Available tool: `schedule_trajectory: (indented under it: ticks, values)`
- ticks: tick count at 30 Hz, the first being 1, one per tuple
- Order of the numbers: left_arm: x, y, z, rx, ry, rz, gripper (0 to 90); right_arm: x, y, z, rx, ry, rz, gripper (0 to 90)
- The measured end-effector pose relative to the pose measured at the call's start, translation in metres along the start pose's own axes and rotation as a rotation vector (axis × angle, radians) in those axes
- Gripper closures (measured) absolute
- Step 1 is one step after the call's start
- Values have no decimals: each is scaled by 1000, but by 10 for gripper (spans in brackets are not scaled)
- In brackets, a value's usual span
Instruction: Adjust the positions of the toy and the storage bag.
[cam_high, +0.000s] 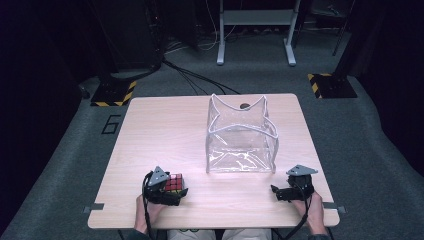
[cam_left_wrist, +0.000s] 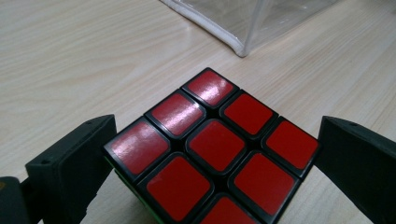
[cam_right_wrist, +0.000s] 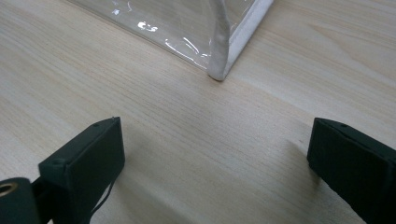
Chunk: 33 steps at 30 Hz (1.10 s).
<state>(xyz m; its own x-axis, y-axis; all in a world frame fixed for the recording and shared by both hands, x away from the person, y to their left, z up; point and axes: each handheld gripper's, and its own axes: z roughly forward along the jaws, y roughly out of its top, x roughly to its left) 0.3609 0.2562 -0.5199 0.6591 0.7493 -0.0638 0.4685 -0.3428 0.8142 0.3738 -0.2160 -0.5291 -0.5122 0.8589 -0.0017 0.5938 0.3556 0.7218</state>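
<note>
The left gripper (cam_high: 170, 191) is bracketing a black-bodied twisty puzzle cube with a red top face (cam_high: 174, 183), which is sitting on the pale wood-grain counter (cam_high: 160, 130) near its front edge, at about seven o'clock from the clear soft plastic box with white piping (cam_high: 241, 135) standing at the counter's middle. In the left gripper view the jaws are standing on either side of the cube (cam_left_wrist: 212, 151), very near its flanks, but whether they are pressing on it or just short of contact is hard to tell. This looks like the grasping step, the cube being taken up for placing into the open-topped box. The next move calls for clenching squarely on two opposite faces, then lifting high enough to clear the box's wavy rim at one o'clock. The right gripper (cam_high: 286, 192) is resting released and empty at five o'clock from the box, jaws wide apart over bare wood (cam_right_wrist: 210, 154), the box's corner (cam_right_wrist: 224, 51) just ahead. The cube's lower sides are hidden by the jaws, and its near corner is cut off.
</note>
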Motion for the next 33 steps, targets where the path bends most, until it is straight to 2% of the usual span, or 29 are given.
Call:
schedule_trajectory:
  ticks: [2, 4, 7, 18, 24, 33]
  values:
    - [-1, 0, 1, 5, 16, 13, 11, 0, 0, 0, 0, 0, 0, 34]
    - [-2, 0, 1, -3, 22, 20, 66, 0, 0, 0, 0, 0, 0, 34]
    - [-1, 0, 0, -6, 16, 11, 132, 0, 0, 0, 0, 0, 0, 34]
    - [-2, 0, -1, -16, 3, 30, 145, 0, 0, 0, 0, -1, 0, 36]
    - [-9, 4, 2, -17, 8, 36, 146, 0, 0, 0, 0, -1, 0, 36]
    - [-27, 17, 11, -32, -24, 53, 146, 0, 0, 0, 0, -1, 0, 37]
